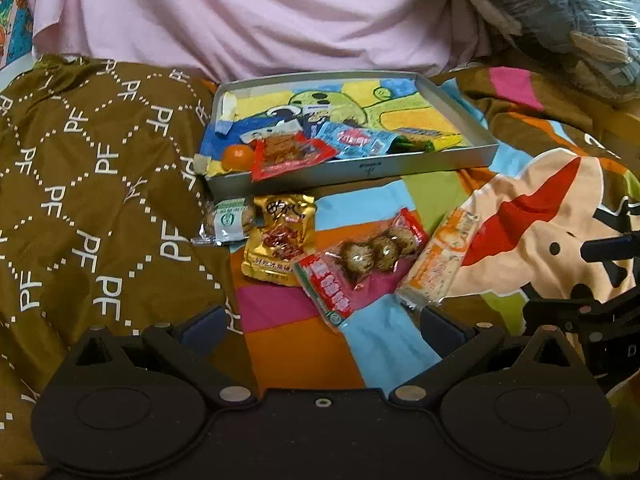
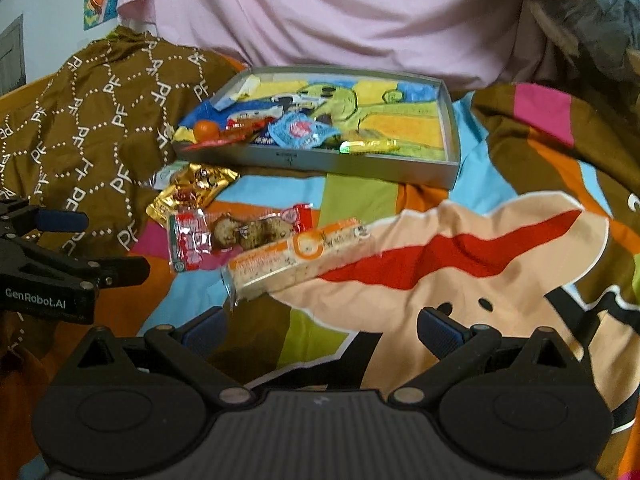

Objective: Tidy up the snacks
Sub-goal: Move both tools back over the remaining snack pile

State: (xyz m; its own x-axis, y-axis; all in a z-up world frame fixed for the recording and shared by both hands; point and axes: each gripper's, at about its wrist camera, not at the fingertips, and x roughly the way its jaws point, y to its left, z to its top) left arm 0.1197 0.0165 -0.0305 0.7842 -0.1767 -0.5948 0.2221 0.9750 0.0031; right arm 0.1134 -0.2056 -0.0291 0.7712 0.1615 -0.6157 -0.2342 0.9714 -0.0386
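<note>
Both my tongs gape wide, holding nothing. Just ahead of my left tongs lies the meatball packet; off my right tongs, ahead and left, the orange cracker bar. Beyond sit the gold pouch and green-labelled cookie, then the grey tray holding more snacks, farthest.

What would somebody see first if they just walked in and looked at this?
Probably the grey tray lying on a bright cartoon blanket, with an orange and shiny snack packets inside it. Next, the snacks waiting in front of the tray: a gold packet, a red packet with round balls and a long orange bar. Both hand-held grippers, left and right, are open and empty.
</note>
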